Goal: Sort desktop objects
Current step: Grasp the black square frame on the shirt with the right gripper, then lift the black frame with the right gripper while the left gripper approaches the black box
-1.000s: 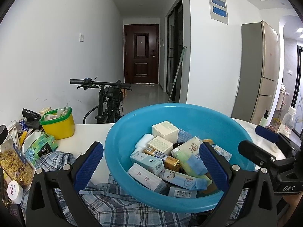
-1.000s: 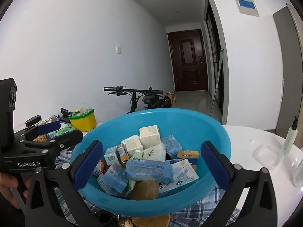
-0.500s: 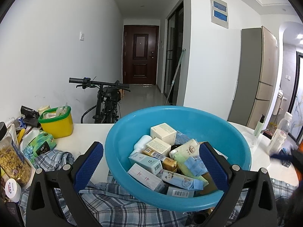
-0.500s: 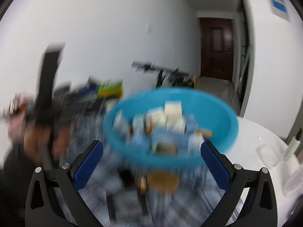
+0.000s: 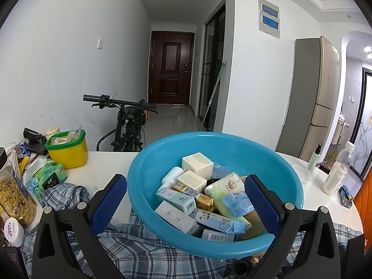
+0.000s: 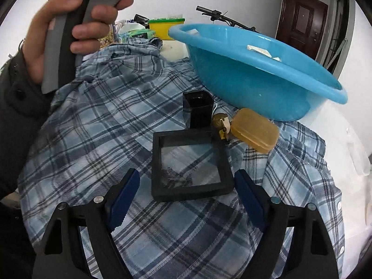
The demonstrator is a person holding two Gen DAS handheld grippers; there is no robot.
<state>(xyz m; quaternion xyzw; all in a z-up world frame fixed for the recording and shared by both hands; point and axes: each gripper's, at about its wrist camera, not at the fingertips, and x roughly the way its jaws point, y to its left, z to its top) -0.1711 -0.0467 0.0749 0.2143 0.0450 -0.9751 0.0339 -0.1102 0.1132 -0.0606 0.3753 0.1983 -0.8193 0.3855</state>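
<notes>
Looking across the white surface [image 5: 109, 162], we see a blue-and-white checked cloth shirt [image 6: 104, 125] spread over its near side, with a round blue plastic basin [image 5: 274, 169] resting on the cloth's far part. The basin is heaped with small cartons, tubes and packets [image 5: 200, 195]. At the surface's left edge stand a yellow plastic tub with a green rim [image 5: 67, 150] and a green tissue pack [image 5: 46, 176].

Our left tool [image 5: 186, 205] points at the basin, its blue pads wide apart on either side of the near rim and gripping nothing. Our left hand [image 6: 67, 30] wraps its grey handle.

Our right tool [image 6: 187, 201] tilts down over the shirt; its jaws are closing, with the near edge of a flat black square frame with a clear window [image 6: 189, 162] just ahead between the pads, not yet pressed. Beyond the frame, near the basin's foot, lie a small black box [image 6: 197, 109] and an amber translucent plastic case [image 6: 254, 132].
</notes>
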